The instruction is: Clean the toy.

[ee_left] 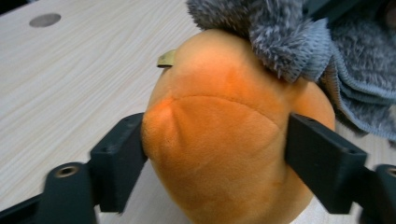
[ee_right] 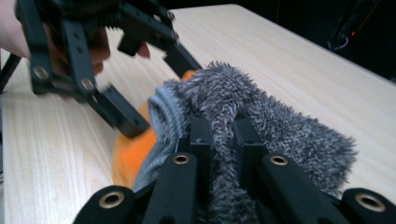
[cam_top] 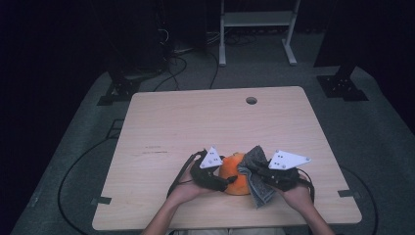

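While the orange plush toy [cam_top: 235, 175] is lying near the front edge of the worktop [cam_top: 195, 127], it is being gripped by the left gripper [cam_top: 226, 182], whose two black fingers [ee_left: 119, 161] are being pressed against opposite sides of the soft body. In the left gripper view, the plush is being dented slightly where the pads meet it, so the fingers are clenched on the toy rather than standing free of it. A small tan tag [ee_left: 166, 59] is being shown at the toy's top edge.

The grey fuzzy cloth [cam_top: 257, 178] is being held by the right gripper [cam_top: 254, 172], and in the right gripper view its fingers [ee_right: 201, 135] are being kept tight together with a fold of the pile pinched between them. The cloth is being draped over the upper right part of the toy, touching it, with the rest hanging down onto the worktop just beside the toy on the person's right.

Both grippers are being held close together by the person's hands, the left hand [cam_top: 188, 188] and the right hand [cam_top: 298, 196], which are coming in from the bottom of the high view. A round hole [cam_top: 251, 100] is being seen in the worktop, well apart from the toy at the far side.
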`<state>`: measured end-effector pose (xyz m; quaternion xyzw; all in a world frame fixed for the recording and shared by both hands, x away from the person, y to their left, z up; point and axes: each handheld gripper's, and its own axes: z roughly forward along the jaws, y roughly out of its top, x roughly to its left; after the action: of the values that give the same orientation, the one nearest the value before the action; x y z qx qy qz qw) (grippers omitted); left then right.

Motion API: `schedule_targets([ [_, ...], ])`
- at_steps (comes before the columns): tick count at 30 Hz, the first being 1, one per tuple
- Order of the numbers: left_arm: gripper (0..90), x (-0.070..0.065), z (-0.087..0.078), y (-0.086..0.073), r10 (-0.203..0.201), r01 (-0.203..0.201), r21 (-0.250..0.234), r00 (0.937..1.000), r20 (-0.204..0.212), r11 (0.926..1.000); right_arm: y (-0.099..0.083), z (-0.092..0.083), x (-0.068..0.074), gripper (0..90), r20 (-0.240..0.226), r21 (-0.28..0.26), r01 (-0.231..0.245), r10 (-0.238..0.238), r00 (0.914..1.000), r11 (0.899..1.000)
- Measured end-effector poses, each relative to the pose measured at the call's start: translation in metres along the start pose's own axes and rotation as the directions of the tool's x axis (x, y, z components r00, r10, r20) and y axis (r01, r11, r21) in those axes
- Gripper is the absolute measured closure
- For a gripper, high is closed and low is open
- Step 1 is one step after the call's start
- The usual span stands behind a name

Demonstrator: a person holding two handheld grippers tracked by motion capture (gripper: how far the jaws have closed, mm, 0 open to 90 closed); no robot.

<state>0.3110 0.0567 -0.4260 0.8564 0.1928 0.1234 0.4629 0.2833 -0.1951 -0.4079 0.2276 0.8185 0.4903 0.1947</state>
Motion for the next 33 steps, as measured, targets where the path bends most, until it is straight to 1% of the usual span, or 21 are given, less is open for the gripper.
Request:
schedule_targets([
  [2,24.9,-0.003,0.000,0.000,0.013,-0.013,-0.007,0.9999,0.006,0.9999,0.006,-0.001,0.006,80.7,-0.009,-0.023,0.024,-0.024,0.9997,0.999],
  [4,27.6,-0.008,-0.001,0.001,0.053,-0.053,-0.002,0.9985,0.013,0.9986,0.013,0.001,0.016,80.7,-0.044,-0.043,0.058,-0.060,0.9972,0.997],
  [6,28.9,-0.011,-0.002,0.000,0.079,-0.079,0.014,0.9968,0.010,0.9968,0.015,0.005,0.025,80.6,-0.045,-0.025,0.095,-0.096,0.9943,0.995],
  [7,29.6,-0.010,-0.002,0.000,0.074,-0.074,0.017,0.9972,0.014,0.9971,0.015,0.007,0.026,80.7,-0.039,-0.014,0.113,-0.113,0.9928,0.994],
  [9,30.2,-0.009,-0.002,-0.002,0.056,-0.056,0.012,0.9983,0.014,0.9984,0.012,0.008,0.020,80.7,-0.044,-0.006,0.079,-0.079,0.9959,0.997],
  [11,30.6,-0.008,-0.001,-0.003,0.044,-0.044,0.006,0.9989,0.015,0.9990,0.005,0.006,0.005,80.7,-0.029,-0.007,0.028,-0.029,0.9992,1.000],
  [15,30.0,-0.008,-0.002,-0.001,0.046,-0.046,-0.002,0.9985,0.032,0.9989,-0.004,-0.002,-0.010,80.7,0.005,0.009,-0.040,0.040,0.9992,0.999],
  [17,24.1,-0.005,-0.004,0.002,0.020,-0.020,-0.014,0.9988,0.045,0.9997,-0.007,-0.005,-0.014,80.7,-0.005,0.008,-0.063,0.063,0.9980,0.998],
  [18,20.4,-0.004,-0.003,0.003,-0.002,0.003,-0.008,0.9988,0.048,1.0000,-0.008,-0.006,-0.013,80.7,-0.006,0.005,-0.060,0.060,0.9982,0.998],
  [20,11.1,0.001,0.002,0.004,-0.065,0.063,0.041,0.9968,0.048,0.9972,-0.009,-0.007,-0.009,80.7,-0.018,-0.007,-0.043,0.043,0.9989,0.999],
  [21,8.9,0.002,0.004,0.003,-0.076,0.073,0.049,0.9951,0.063,0.9961,-0.009,-0.008,-0.006,80.7,-0.032,-0.014,-0.026,0.025,0.9992,1.000],
  [22,10.6,0.002,0.005,0.001,-0.078,0.075,0.041,0.9930,0.089,0.9964,-0.008,-0.008,-0.004,80.7,-0.028,-0.012,-0.017,0.017,0.9995,1.000],
  [23,19.6,-0.001,0.004,0.000,-0.046,0.044,0.017,0.9943,0.096,0.9989,-0.006,-0.009,-0.001,80.7,-0.021,-0.009,-0.004,0.004,0.9998,1.000],
  [24,24.0,-0.005,0.003,0.001,-0.002,0.002,0.007,0.9973,0.073,1.0000,-0.003,-0.009,0.000,80.7,-0.013,-0.010,0.005,-0.005,0.9999,1.000],
  [26,29.8,-0.012,0.000,0.004,0.066,-0.066,-0.018,0.9967,0.047,0.9977,0.005,-0.012,0.005,80.8,-0.007,-0.030,0.020,-0.020,0.9998,0.999],
  [27,31.1,-0.016,-0.001,0.006,0.101,-0.100,-0.017,0.9945,0.029,0.9948,0.009,-0.013,0.009,80.7,-0.007,-0.034,0.035,-0.035,0.9994,0.999],
  [28,31.7,-0.020,0.000,0.006,0.143,-0.143,-0.018,0.9897,0.008,0.9896,0.013,-0.012,0.013,80.7,-0.001,-0.038,0.051,-0.052,0.9987,0.998],
  [29,32.5,-0.023,0.000,0.006,0.185,-0.185,-0.013,0.9827,-0.004,0.9826,0.015,-0.012,0.016,80.8,0.001,-0.046,0.067,-0.067,0.9977,0.997],
  [31,33.6,-0.026,0.000,0.004,0.240,-0.240,-0.011,0.9705,-0.023,0.9707,0.016,-0.009,0.018,80.8,0.002,-0.037,0.080,-0.080,0.9968,0.996],
  [32,34.7,-0.026,0.000,0.003,0.248,-0.248,-0.009,0.9685,-0.020,0.9686,0.015,-0.008,0.016,80.8,0.005,-0.037,0.069,-0.069,0.9976,0.997],
  [33,35.2,-0.026,0.000,0.002,0.244,-0.244,-0.008,0.9697,-0.011,0.9697,0.013,-0.008,0.013,80.8,0.001,-0.036,0.048,-0.048,0.9988,0.998],
])
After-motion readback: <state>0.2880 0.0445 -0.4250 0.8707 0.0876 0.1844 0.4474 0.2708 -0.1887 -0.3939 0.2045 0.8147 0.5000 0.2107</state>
